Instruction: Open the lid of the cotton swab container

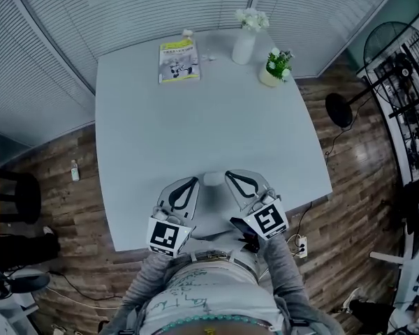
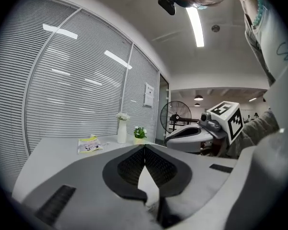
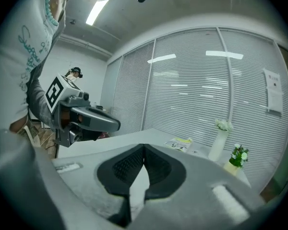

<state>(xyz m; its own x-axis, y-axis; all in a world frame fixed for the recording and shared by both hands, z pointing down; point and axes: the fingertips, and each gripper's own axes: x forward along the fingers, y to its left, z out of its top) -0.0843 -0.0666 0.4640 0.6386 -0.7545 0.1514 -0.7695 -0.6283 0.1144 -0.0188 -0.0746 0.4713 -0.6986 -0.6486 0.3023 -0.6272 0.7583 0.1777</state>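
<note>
A small pale round thing [image 1: 213, 179], which looks like the cotton swab container, stands on the white table [image 1: 195, 131] near its front edge; only the head view shows it. My left gripper [image 1: 193, 181] lies just left of it and my right gripper [image 1: 229, 176] just right of it, both pointing away from me. Each has its jaws shut with nothing between them. The left gripper [image 2: 144, 148] sees the right gripper's body [image 2: 194, 134] beside it. The right gripper [image 3: 144, 147] sees the left gripper's body [image 3: 89, 119]. I cannot tell whether either tip touches the container.
At the table's far side lie a yellow-green booklet [image 1: 178, 60], a white vase with flowers [image 1: 244, 42] and a small potted plant [image 1: 275, 67]. Window blinds [image 1: 126, 5] stand behind the table. A floor fan [image 1: 384, 47] and a rack stand at the right.
</note>
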